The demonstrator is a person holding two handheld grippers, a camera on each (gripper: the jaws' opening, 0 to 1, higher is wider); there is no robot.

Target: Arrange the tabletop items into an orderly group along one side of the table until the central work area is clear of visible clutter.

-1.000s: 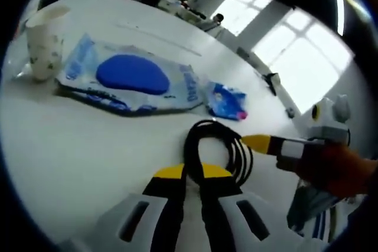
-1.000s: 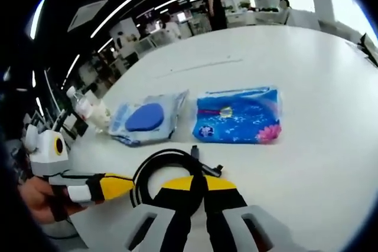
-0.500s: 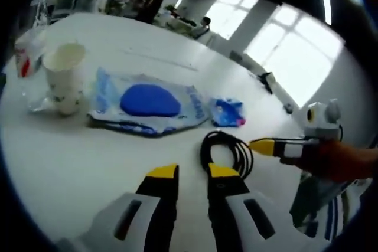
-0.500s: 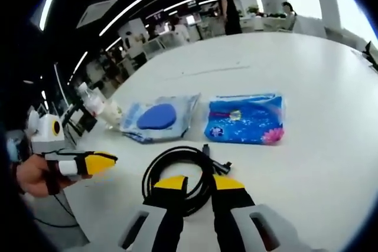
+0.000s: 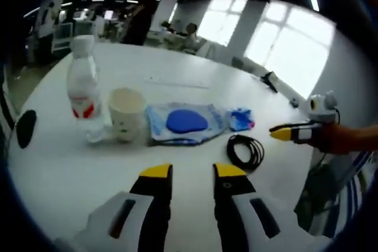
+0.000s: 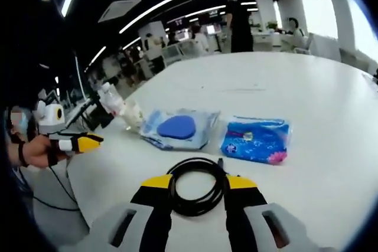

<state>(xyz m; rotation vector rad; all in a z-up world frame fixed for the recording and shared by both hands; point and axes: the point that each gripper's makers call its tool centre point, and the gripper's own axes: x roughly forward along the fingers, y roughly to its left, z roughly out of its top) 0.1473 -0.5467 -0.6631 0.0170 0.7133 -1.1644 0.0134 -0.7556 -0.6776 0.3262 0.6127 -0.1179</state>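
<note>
Left gripper view: the left gripper [image 5: 193, 175] hangs above the white table [image 5: 59, 163], its two yellow-tipped jaws apart with nothing between them. Beyond the jaws, a row of items lies across the table: a clear water bottle [image 5: 82, 87] with a red label stands upright, a white paper cup [image 5: 126, 113] stands just beside it, and next to the cup lies a flat clear packet holding a blue pad [image 5: 187, 122]. A blue patterned tissue pack [image 5: 241, 118] lies at the packet's far end. A coiled black cable [image 5: 245, 151] rests nearer the jaws, apart from the packet. The right gripper [image 5: 282, 133] enters from the right, held in a hand [image 5: 345, 140], its yellow tip pointing toward the coil without touching it.

Right gripper view: the right gripper [image 6: 199, 182] is held low over the table, its jaws spread wide to either side of the cable coil [image 6: 198, 185], which lies flat between them; whether the jaws touch it cannot be told. Beyond the coil, the blue-pad packet [image 6: 177, 128] and the tissue pack [image 6: 255, 140] lie side by side, with the bottle [image 6: 113, 100] tilted in view further left. The left gripper [image 6: 88, 141] shows at the left edge, held in a hand [image 6: 32, 150], well apart from the coil.
</note>
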